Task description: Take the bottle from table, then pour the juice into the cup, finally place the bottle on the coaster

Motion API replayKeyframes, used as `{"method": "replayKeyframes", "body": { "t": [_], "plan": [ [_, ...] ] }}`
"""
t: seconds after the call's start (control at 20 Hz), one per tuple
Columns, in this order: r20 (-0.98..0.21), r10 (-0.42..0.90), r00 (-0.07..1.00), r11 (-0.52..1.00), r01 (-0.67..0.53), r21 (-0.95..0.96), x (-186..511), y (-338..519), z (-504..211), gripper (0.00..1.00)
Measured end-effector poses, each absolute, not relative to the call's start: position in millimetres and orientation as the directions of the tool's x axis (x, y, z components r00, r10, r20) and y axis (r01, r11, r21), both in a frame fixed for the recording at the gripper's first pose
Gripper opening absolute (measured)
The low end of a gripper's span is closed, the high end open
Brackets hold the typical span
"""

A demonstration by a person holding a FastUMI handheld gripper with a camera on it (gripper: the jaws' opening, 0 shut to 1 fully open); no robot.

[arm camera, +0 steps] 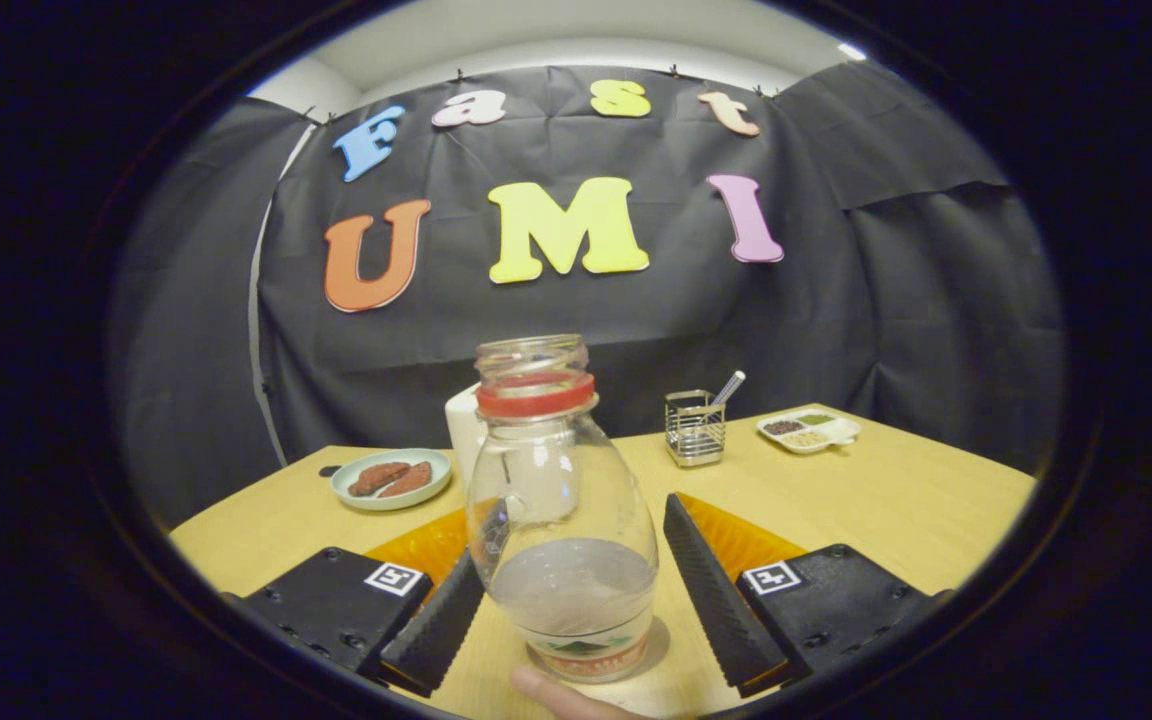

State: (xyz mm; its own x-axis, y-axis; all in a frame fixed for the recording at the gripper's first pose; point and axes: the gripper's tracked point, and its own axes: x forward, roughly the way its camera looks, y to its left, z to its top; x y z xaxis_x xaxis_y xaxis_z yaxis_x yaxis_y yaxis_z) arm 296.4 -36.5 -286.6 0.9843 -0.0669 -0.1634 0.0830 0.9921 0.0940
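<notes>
Bottle (561, 520) stands upright on the desk (886, 500) between the two fingers of the tongs (576, 590), its mouth uncapped, a red ring around the neck and a little cloudy liquid in the bottom. The tongs are spread apart, one finger (436, 625) close to the bottle's side and perhaps just touching it, the other finger (716, 590) standing clear. A fingertip (556, 695) of a person shows just before the bottle's base. Under the fingers and behind the bottle lies an orange coaster (736, 540). Beyond the bottle stands a white cup (463, 430), partly hidden by it. Farther off to one side is a plate (391, 480) with two brown pieces; to the other side a wire holder (694, 428) with a utensil and a small tray (809, 430) of seasonings.
</notes>
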Motion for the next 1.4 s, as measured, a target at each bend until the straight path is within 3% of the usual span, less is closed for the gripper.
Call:
{"method": "replayKeyframes", "body": {
  "t": [0.65,1.0,1.4],
  "plan": [
    [-0.089,-0.046,0.995,0.998,0.050,0.037,270,-23,-220,1.00],
    [-0.023,-0.047,0.999,0.999,0.047,0.018,228,-19,-162,1.00],
    [-0.031,-0.062,0.998,0.997,0.064,0.050,171,-15,-103,1.00]
  ]
}}
